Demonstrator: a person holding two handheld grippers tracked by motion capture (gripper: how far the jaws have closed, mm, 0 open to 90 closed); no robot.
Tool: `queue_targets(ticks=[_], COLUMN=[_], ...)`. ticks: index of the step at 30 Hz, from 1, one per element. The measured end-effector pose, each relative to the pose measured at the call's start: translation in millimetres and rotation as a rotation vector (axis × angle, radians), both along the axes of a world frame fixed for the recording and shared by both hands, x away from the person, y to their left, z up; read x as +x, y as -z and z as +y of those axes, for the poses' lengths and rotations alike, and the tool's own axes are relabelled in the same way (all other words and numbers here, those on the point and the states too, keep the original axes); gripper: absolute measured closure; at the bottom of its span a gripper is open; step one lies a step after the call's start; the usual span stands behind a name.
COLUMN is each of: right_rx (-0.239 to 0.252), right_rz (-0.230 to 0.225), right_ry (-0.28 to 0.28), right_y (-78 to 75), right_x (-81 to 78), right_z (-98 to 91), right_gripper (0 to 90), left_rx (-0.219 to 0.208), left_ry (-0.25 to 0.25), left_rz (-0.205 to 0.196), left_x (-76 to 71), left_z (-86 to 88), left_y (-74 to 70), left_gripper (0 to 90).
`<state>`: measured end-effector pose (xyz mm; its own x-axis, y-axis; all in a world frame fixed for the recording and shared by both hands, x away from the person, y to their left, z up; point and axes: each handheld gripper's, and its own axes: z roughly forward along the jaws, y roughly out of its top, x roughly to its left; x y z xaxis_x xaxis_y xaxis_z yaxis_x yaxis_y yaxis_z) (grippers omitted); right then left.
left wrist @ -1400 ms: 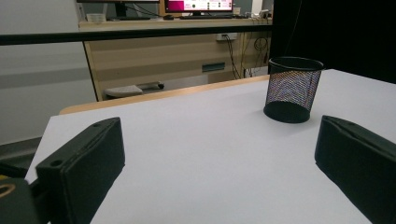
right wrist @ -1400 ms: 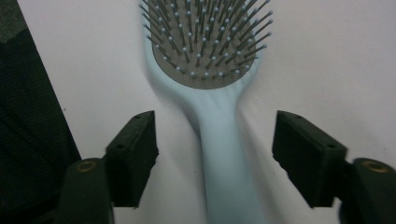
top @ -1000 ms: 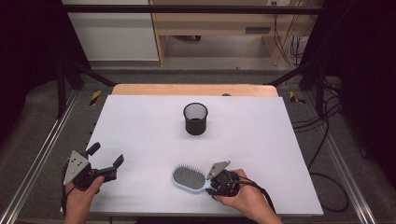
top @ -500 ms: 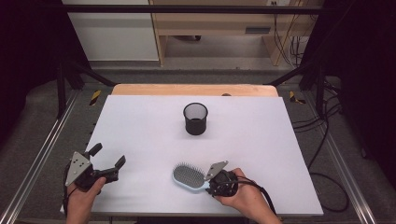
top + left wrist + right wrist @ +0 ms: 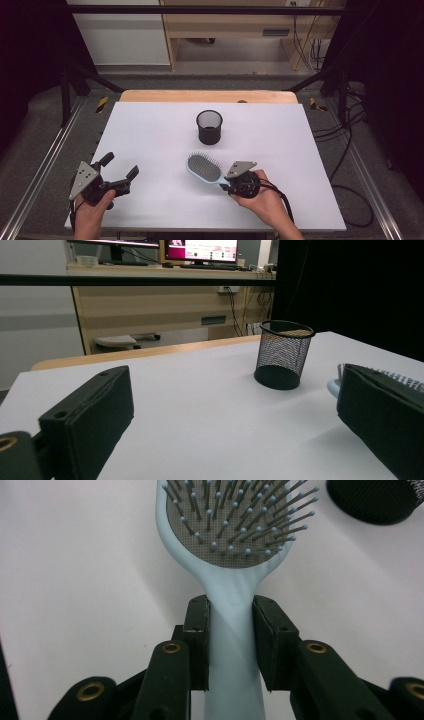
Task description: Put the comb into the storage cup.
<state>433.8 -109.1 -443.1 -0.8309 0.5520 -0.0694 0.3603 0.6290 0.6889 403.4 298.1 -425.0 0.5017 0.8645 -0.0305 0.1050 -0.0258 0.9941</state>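
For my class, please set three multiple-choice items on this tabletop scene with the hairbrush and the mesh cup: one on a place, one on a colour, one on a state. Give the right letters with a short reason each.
1. Where does the black mesh cup stand relative to the hairbrush?
A. Farther from the person than the brush
B. Nearer to the person than the brush
C. On top of the brush

2. What colour is the hairbrush's body?
A. Red
B. Light blue
C. Yellow

3. How does the right gripper stand?
A. Wide open, away from the brush
B. Closed on the brush's handle
C. Closed on the cup's rim

Key: 1 A, since the high view shows the cup behind the brush on the white table. 2 B, since the right gripper view shows a pale blue handle and frame. 3 B, since both pads press the handle's sides; the jaws have just been closing on it.
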Motion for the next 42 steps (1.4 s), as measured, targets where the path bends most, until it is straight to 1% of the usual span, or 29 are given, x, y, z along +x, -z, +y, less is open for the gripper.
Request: queue_targets(ticks=[2, 4, 5, 7, 9, 11, 13, 15, 17, 19, 20, 23, 27, 28, 29, 32, 35, 38, 40, 41, 42], right_rx=[0.032, 0.045, 0.050, 0.064, 0.079, 0.096, 0.121, 0.138, 0.153, 0.164, 0.175, 0.210, 0.261, 0.271, 0.279, 0.306, 0.330, 0.330, 0.338, 0.337, 0.348], right_rz=[-0.017, -0.044, -0.057, -0.087, -0.114, -0.130, -0.148, -0.154, -0.159, -0.166, -0.173, -0.190, -0.214, -0.217, -0.228, -0.239, -0.238, -0.256, -0.272, -0.277, -0.280], right_ry=[0.015, 0.026, 0.031, 0.042, 0.051, 0.064, 0.080, 0.098, 0.115, 0.131, 0.137, 0.167, 0.192, 0.197, 0.200, 0.216, 0.225, 0.233, 0.238, 0.241, 0.249], right_y=[1.9, 3.4, 3.2, 1.6, 0.4, -0.6, -1.2, -0.9, -0.3, -1.3, -2.2, -4.7, -6.5, -7.0, -7.9, -9.1, -10.3, -13.2, -16.0, -16.9, -18.0], right_x=[0.8, 1.6, 1.7, 1.5, 1.1, 0.4, -0.8, -2.7, -4.8, -6.1, -6.3, -7.5, -7.4, -7.6, -7.5, -7.3, -5.9, -4.2, -2.1, -1.5, -0.4], right_z=[0.5, 0.6, 0.4, -0.4, -1.6, -2.9, -5.3, -7.3, -9.7, -11.9, -13.3, -17.1, -21.3, -21.6, -22.6, -23.8, -24.9, -24.5, -23.0, -22.3, -21.0], right_gripper=[69.6, 69.6, 69.6, 69.6, 69.6, 69.6, 69.6, 69.6, 69.6, 69.6, 69.6, 69.6, 69.6, 69.6, 69.6, 69.6, 69.6, 69.6, 69.6, 69.6, 69.6], left_rx=[0.016, 0.024, 0.020, -0.003, -0.010, -0.020, -0.039, -0.062, -0.069, -0.067, -0.080, -0.095, -0.118, -0.128, -0.129, -0.130, -0.115, -0.105, -0.109, -0.117, -0.128], left_ry=[0.018, 0.028, 0.038, 0.056, 0.070, 0.081, 0.090, 0.101, 0.104, 0.116, 0.124, 0.147, 0.168, 0.179, 0.185, 0.207, 0.225, 0.238, 0.243, 0.247, 0.248], left_rz=[-0.002, -0.005, -0.002, 0.006, 0.011, 0.005, 0.013, 0.027, 0.036, 0.041, 0.043, 0.053, 0.061, 0.065, 0.066, 0.072, 0.061, 0.068, 0.072, 0.073, 0.074], left_x=[2.7, 4.8, 6.0, 7.2, 8.4, 10.1, 13.0, 17.2, 21.5, 24.5, 26.0, 29.5, 32.6, 33.7, 34.5, 36.8, 34.8, 35.3, 37.2, 38.4, 39.5], left_z=[-4.8, -8.9, -12.1, -17.7, -25.4, -34.1, -41.3, -50.2, -60.8, -69.2, -75.6, -88.8, -104.1, -108.9, -111.7, -123.2, -128.2, -132.8, -135.9, -137.2, -138.5], left_y=[-4.8, -9.1, -12.1, -16.5, -21.6, -27.3, -31.1, -35.1, -38.7, -41.3, -43.2, -48.1, -53.8, -55.5, -56.6, -60.2, -61.1, -59.9, -59.7, -60.1, -60.6], left_gripper=[1.6, 1.5, 1.4, 1.2, 1.1, 1.1, 1.1, 1.3, 1.6, 1.7, 1.7, 1.7, 1.7, 1.8, 1.7, 1.8, 1.7, 1.7, 1.7, 1.7, 1.7])
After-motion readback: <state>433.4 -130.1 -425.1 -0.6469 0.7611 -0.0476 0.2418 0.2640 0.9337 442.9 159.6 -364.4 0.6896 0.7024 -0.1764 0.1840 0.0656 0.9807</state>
